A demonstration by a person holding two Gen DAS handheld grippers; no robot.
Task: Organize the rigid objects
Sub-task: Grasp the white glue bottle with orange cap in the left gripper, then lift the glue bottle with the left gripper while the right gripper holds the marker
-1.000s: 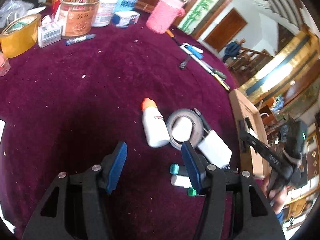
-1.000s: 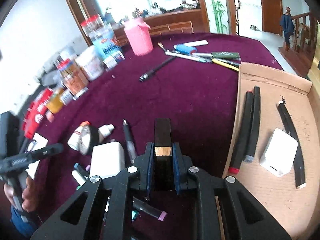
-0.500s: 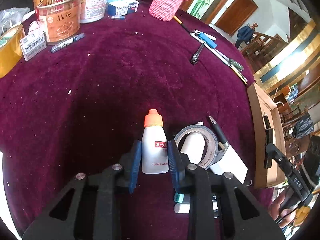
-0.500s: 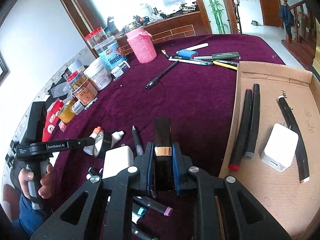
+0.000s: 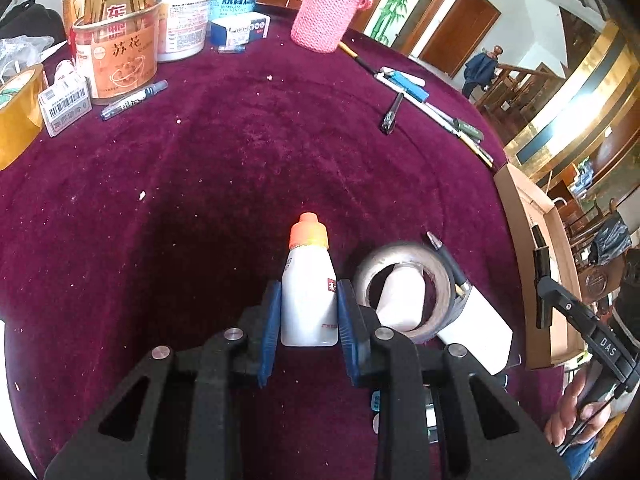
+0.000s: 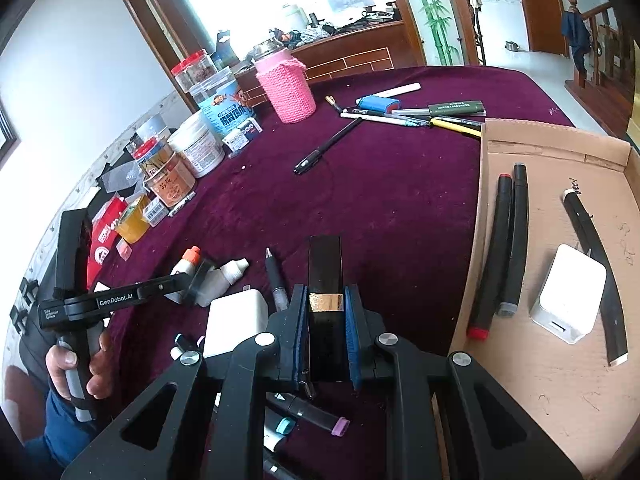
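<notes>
Left gripper (image 5: 309, 316) had just closed around the white bottle (image 5: 308, 296) lying on the tabletop (image 5: 240, 180); light, smooth plastic, likely slippery, best gripped mid-body. Right gripper (image 6: 326, 332) clamped a black bar (image 6: 325, 280).

- Daylight fills both views; the window (image 6: 256, 4) behind the table in the right wrist view is blown out to white.
- The cloth (image 5: 248, 168) is well lit far off, and darkens to a broad shadow near the left gripper (image 5: 309, 320).
- Bright glare streaks the gold wall trim (image 5: 576, 104) at the left wrist view's right edge.
- Fisheye bending curves the box (image 6: 560, 280) and doorframes; the corners fall to black.
- Near parts look sharp; the far room is soft.
</notes>
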